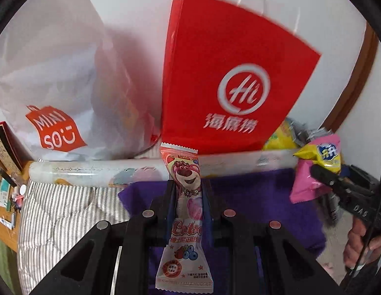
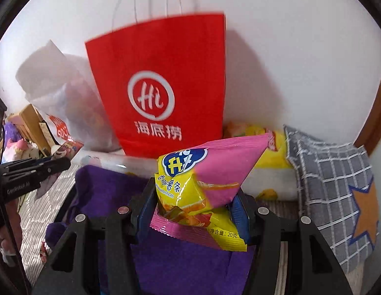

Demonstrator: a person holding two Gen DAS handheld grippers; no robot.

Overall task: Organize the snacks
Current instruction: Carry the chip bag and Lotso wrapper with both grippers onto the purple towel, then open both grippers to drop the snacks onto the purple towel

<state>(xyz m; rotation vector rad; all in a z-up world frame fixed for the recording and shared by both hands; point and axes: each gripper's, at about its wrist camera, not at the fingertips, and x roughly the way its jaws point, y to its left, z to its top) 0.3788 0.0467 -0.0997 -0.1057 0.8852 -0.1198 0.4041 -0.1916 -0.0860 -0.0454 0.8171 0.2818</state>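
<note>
In the left wrist view, the left gripper (image 1: 189, 196) fills the lower centre of the frame, its jaws clamped on a tall pink-and-white candy packet (image 1: 186, 211) printed with a bear, held upright between them. Beneath it lies a purple cloth (image 1: 264, 196) on a striped bedsheet (image 1: 67, 211). Just beyond, a rolled clear plastic sheet (image 1: 92, 169) runs across the middle of the frame. Behind the roll stand a white shopping bag (image 1: 55, 73) at upper left and a red paper bag (image 1: 227, 73) at upper centre, both against a white wall (image 1: 141, 0). At the right edge the right gripper (image 1: 323, 174) holds a pink-and-yellow chip bag (image 1: 313, 172). In the right wrist view, the right gripper (image 2: 195, 204) sits at lower centre, jaws closed on that chip bag (image 2: 210, 177), which tilts up toward the right. The purple cloth (image 2: 111, 186) is below it. To the right lies a grey checked pillow (image 2: 332, 191) with an orange star. The red paper bag (image 2: 163, 81) stands behind at upper centre, with the left gripper (image 2: 55, 166) at the left edge.
</note>
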